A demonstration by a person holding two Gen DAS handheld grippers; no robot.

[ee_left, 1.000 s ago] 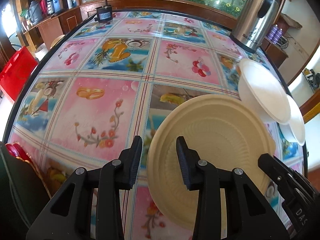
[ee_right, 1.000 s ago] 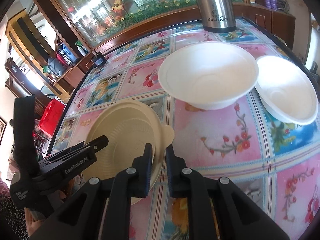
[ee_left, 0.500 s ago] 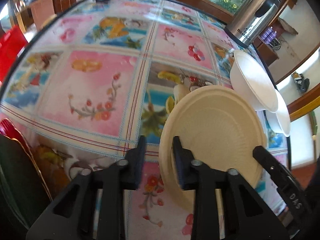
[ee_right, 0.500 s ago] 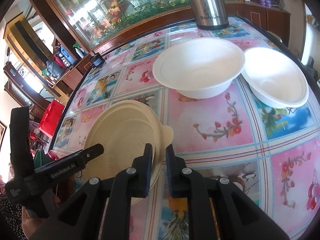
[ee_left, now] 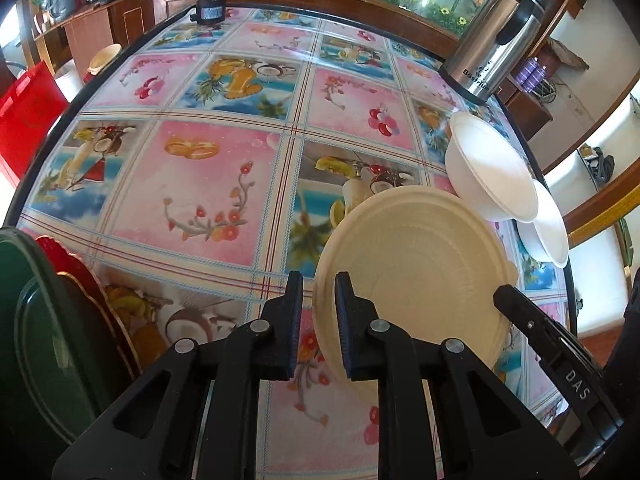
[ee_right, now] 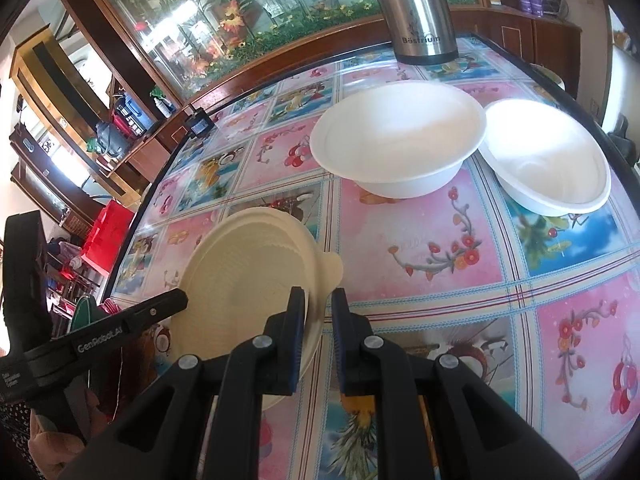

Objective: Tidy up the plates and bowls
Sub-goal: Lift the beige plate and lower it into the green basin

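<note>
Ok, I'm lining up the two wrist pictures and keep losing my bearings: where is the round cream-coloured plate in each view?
Left wrist view: the round cream-coloured plate sits lower right of centre, its near rim between the left claw.
Right wrist view: the plate sits lower left of centre, its right rim between the right claw.
Shared landmark: the steel flask, upper right in the left view, top centre in the right.
</note>
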